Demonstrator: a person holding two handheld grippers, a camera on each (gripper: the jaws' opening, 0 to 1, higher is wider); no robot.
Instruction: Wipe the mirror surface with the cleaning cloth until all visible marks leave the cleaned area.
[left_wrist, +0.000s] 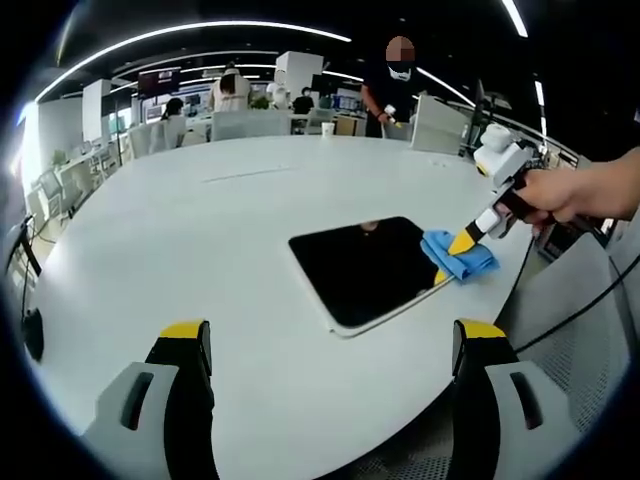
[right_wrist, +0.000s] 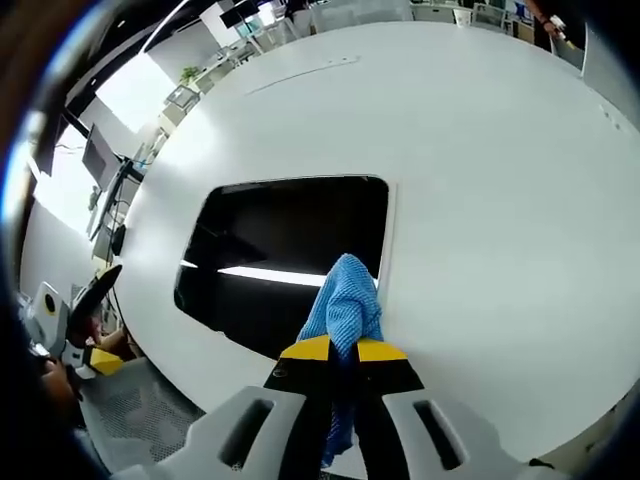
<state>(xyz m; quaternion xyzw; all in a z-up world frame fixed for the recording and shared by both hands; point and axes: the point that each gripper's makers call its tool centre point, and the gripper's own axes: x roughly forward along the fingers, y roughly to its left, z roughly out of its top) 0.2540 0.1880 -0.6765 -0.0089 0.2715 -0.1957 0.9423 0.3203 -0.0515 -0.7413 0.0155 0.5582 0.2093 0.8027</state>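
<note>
Left gripper (left_wrist: 335, 345): jaws spread wide with nothing between them, hovering over the near edge of the table, on the near side of the mirror and apart from it.
Right gripper (right_wrist: 343, 350): yellow-tipped jaws pinched together on the cleaning cloth; seen in the left gripper view at the mirror's right corner, held by a person's hand (left_wrist: 548, 194).
Cleaning cloth (right_wrist: 347, 300): blue, bunched, hanging out ahead of the jaw tips — its front end lies on the mirror's edge, partly on the glass and partly on the white frame.
Mirror (left_wrist: 368, 268): rectangular, rounded corners, thin white rim, lying flat on the table; the glass reads dark and reflects a ceiling light strip. Marks on it — cannot tell at this resolution.
Table (left_wrist: 190, 230): large, white, rounded; the mirror sits toward its near right part.
Beyond the mirror: office desks, chairs and several people past the far edge of the table.
</note>
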